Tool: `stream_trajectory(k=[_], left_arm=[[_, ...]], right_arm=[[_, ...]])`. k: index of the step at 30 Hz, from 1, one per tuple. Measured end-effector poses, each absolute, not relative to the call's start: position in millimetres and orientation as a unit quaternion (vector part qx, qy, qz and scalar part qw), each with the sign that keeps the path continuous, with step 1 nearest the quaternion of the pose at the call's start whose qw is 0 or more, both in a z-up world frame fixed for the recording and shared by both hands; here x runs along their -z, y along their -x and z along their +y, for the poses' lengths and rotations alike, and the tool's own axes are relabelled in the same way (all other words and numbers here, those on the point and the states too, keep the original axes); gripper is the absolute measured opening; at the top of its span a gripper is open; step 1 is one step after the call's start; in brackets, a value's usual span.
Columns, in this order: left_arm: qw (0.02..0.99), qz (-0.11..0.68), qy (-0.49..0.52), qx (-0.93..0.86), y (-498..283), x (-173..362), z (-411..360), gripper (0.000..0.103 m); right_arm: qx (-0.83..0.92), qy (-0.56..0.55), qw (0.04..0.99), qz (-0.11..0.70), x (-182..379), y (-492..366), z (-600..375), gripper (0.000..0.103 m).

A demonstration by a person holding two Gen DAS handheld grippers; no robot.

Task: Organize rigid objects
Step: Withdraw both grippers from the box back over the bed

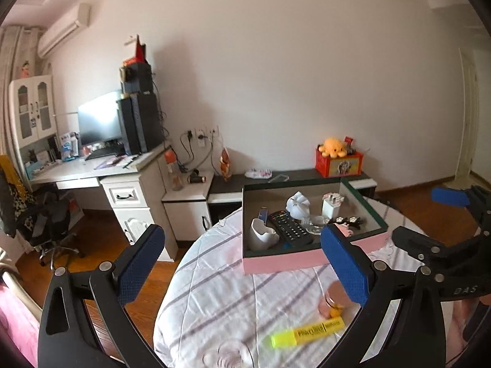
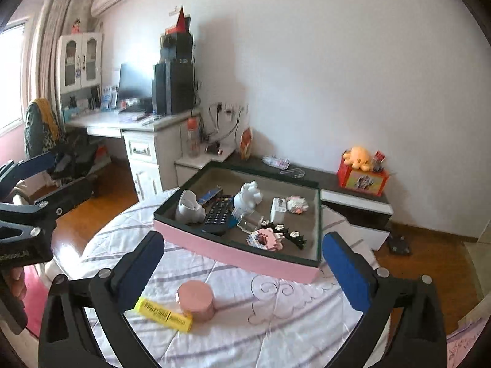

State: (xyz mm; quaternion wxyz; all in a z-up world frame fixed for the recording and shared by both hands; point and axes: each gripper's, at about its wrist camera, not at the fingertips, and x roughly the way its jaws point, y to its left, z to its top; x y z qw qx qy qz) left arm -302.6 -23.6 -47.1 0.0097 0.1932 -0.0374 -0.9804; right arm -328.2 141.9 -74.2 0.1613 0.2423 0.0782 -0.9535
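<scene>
A pink box (image 1: 282, 262) (image 2: 236, 253) with a dark rim stands on the round table. In it lie a black remote (image 1: 288, 228) (image 2: 218, 213), a white cup (image 1: 260, 237) (image 2: 188, 208), a white figurine (image 2: 249, 197), a white charger (image 2: 277, 209) and several small items. On the cloth in front lie a yellow highlighter (image 1: 308, 331) (image 2: 164, 314) and a pink round jar (image 1: 333, 302) (image 2: 196, 299). My left gripper (image 1: 242, 268) is open and empty above the table's left edge. My right gripper (image 2: 242, 268) is open and empty above the jar and highlighter.
The table carries a white striped quilted cloth (image 2: 276, 322). A clear glass item (image 1: 227, 355) sits at the near table edge. Behind are a low dark cabinet (image 2: 353, 190), a white desk (image 1: 92, 171) with monitor, an office chair (image 1: 40, 214) and wooden floor.
</scene>
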Motion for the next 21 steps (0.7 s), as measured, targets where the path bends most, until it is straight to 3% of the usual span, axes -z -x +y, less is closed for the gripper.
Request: stream_trajectory(k=[8, 21], left_arm=[[-0.009, -0.030, -0.193, 0.981, 242, 57, -17, 0.103], [-0.016, -0.032, -0.188, 0.982, 211, 56, -8, 0.103]], right_arm=[[0.967, -0.206, 0.130, 0.070, 76, 268, 152, 0.103], [0.971, -0.208, 0.113, 0.022, 81, 234, 177, 0.103]])
